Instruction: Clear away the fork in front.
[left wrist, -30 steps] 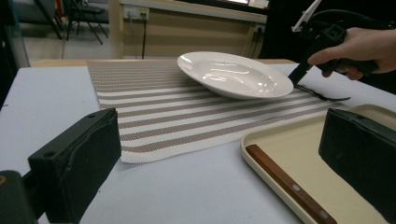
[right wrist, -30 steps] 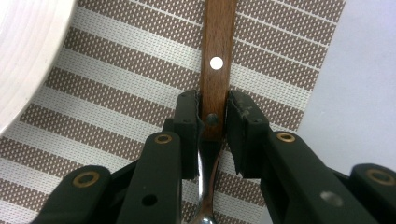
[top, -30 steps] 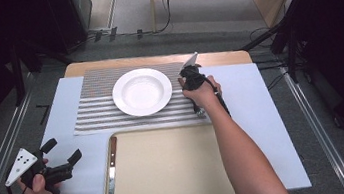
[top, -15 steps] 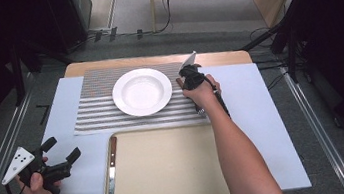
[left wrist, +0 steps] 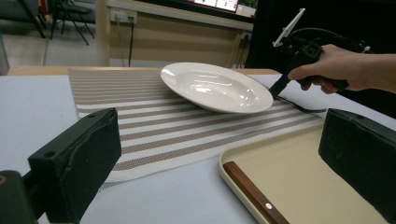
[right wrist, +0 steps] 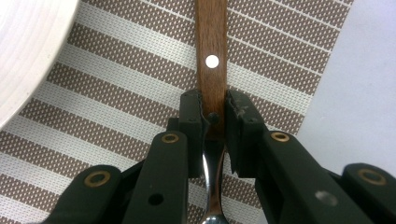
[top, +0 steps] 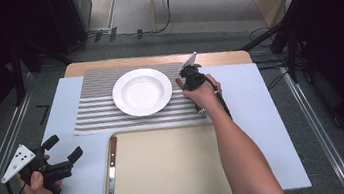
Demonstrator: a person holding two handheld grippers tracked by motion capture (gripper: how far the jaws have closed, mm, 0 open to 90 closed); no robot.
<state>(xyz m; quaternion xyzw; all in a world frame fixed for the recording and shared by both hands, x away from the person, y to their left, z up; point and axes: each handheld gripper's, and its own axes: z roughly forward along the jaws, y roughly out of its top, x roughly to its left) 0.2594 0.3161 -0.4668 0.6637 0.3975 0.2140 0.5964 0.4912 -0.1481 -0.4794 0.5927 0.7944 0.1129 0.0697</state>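
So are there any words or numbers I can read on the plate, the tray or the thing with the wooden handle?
No readable words or numbers anywhere.
plate: plain white, no text.
tray: plain, no text.
wooden handle in the right gripper: a round rivet, no text.
Screen at the top of the left gripper view: too blurred to read.

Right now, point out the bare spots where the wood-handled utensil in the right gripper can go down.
Free: the striped placemat left of the plate, and most of the tray, right of the knife. Crowded: the placemat strip between the plate and the right gripper, shut on the utensil.
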